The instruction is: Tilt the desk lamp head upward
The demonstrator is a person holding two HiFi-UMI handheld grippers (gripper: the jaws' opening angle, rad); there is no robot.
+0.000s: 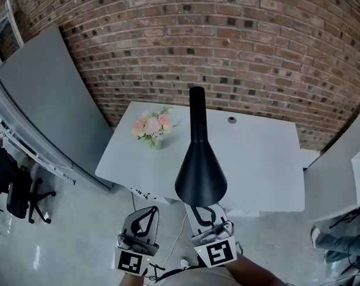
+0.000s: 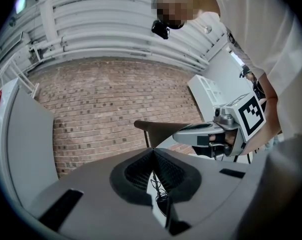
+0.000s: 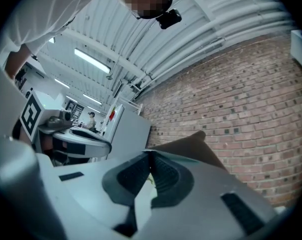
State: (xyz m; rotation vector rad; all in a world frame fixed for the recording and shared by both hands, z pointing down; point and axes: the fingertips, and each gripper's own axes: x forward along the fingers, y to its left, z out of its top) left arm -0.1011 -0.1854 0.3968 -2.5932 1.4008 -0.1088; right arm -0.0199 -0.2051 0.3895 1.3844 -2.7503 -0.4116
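Facing the brick wall, we look down on the white desk pushed against it. The desk lamp head is a black cone over the desk's near edge, its wide mouth toward us and its narrow neck running away toward the wall. Below it, the right gripper sits just under the rim of the cone. We cannot tell whether it touches. The left gripper hangs beside it, apart from the lamp. Both pairs of jaws are pressed together at the tips with nothing between them, and each gripper view shows the lamp only beyond its tips. So we judge the tilt not yet begun — all of it is left: open up, take the head, and swing it upward. A small bunch of flowers stands on the desk's left part — well apart from the lamp.
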